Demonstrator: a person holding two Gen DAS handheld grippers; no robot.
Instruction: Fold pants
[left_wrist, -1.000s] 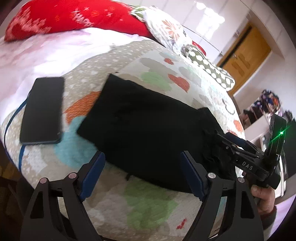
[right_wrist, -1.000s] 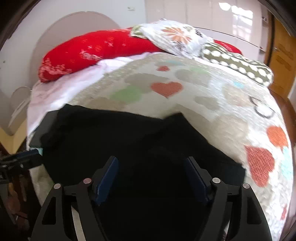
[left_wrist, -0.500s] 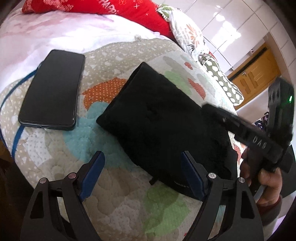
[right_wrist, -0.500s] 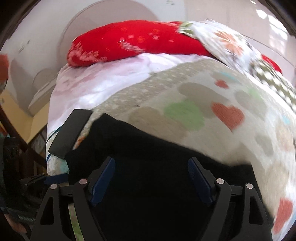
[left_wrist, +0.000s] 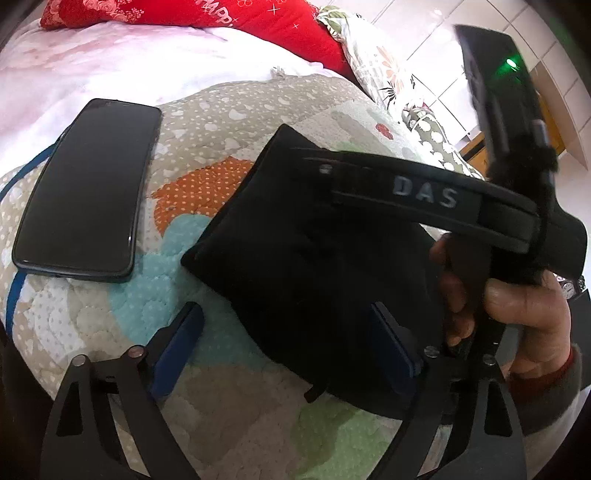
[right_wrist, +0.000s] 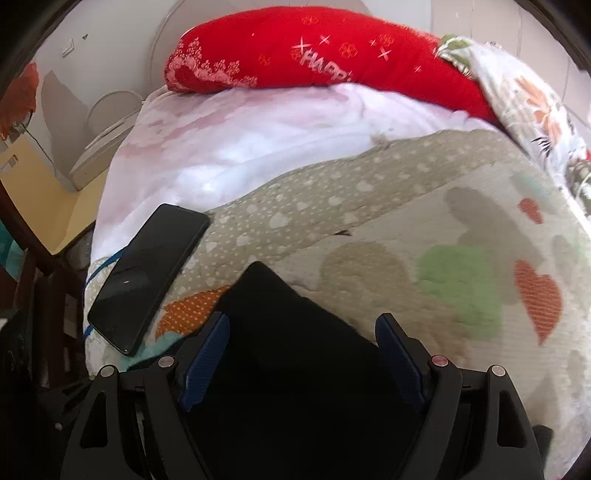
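**quiltwatcher:** Going left to right on the bed: a black phone (left_wrist: 86, 188) lies flat near the left edge of the quilt (left_wrist: 221, 122), with a blue cable (left_wrist: 13, 295) running off under it. It sits apart from the clothing, probably just parked out of the way. Next come the black pants (left_wrist: 295, 258), already doubled into a thick rectangle near the front edge, one corner pointing up toward the red pillow (right_wrist: 314, 59) at the head end.

**foldnerd:** And the grippers? Neither seems to be holding anything.

**quiltwatcher:** Right. The left gripper (left_wrist: 291, 350) hovers over the near-left part of the bundle with its jaws spread, and they've just been opening wider. One blue pad is over bare quilt and the other over the cloth, so the bundle's near edge lies between them, but nothing is pinched. The right gripper (right_wrist: 306, 354) is spread wide too, with black fabric between the pads and no squeeze on it.

**foldnerd:** In the left view the person's right hand (left_wrist: 517, 306) carries its tool across the top of the pants.

**quiltwatcher:** My guess is that both are lining up on the left end of the bundle, either for one more fold or to pat it flat. Most of the folding looks finished. The fabric looks thick and soft, so a grab would need a deep bite.
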